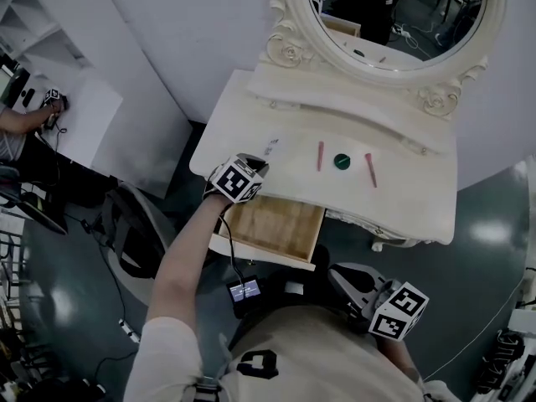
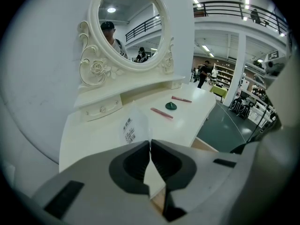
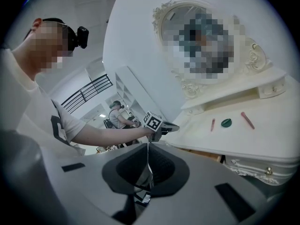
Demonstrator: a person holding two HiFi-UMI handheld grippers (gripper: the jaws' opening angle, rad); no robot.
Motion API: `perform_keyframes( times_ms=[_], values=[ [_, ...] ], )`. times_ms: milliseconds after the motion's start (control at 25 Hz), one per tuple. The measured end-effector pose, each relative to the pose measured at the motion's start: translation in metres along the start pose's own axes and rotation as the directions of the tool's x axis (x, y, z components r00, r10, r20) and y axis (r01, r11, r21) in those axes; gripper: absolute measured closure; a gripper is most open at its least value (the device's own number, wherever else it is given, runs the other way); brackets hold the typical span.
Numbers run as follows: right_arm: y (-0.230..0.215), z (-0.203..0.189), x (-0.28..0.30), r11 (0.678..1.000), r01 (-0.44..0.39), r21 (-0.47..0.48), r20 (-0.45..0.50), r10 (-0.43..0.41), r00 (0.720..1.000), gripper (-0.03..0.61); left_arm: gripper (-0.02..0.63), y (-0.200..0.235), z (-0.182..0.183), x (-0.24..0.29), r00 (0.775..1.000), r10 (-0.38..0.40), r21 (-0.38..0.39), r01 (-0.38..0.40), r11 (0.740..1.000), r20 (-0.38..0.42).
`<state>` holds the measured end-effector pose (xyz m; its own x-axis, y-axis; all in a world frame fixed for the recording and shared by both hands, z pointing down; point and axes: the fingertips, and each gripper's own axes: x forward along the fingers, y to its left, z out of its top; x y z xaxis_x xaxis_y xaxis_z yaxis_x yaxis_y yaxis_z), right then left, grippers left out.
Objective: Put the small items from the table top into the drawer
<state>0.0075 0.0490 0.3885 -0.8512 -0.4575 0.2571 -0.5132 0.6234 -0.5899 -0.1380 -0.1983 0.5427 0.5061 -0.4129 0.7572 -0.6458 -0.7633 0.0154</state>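
Drawer pulled out, bare wood inside, reachable from above. Table top: left pink stick, green disc, right pink stick in a row mid-surface, 3 obstacles; bare surface either side. Raised shelf closes the rear.

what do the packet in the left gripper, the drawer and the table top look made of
Packet: seemingly thin clear plastic film, see-through round a printed label.
Drawer: likely bare wood or plywood inside, tan and matt.
Table top: cream glossy paint or lacquer, soft reflections.
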Motion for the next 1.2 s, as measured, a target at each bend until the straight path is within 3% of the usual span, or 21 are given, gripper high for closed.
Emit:
perform_keyframes(
  times_ms=[320, 760, 1200],
  values=[
    [0.015, -0.004, 0.013, 0.999, -0.024, -0.021, -0.011, 0.024, 1.000, 0.549, 0.551, -0.001, -0.009, -0.021, 1.000, 0.008, 0.021, -0.008, 1.000, 0.019],
    [0.043, -0.011, 0.022, 0.998, -0.042, -0.051, 0.008, 0.043, 0.999, 0.549, 0.551, -0.014, -0.035, -0.043, 1.000, 0.016, 0.148, -0.014, 0.989, -0.014],
    [0.065, -0.020, 0.018, 0.997, 0.000, -0.073, 0.004, 0.001, 1.000, 0.549, 0.551, -0.022, -0.049, -0.058, 1.000, 0.012, 0.143, -0.011, 0.990, -0.004]
  ],
)
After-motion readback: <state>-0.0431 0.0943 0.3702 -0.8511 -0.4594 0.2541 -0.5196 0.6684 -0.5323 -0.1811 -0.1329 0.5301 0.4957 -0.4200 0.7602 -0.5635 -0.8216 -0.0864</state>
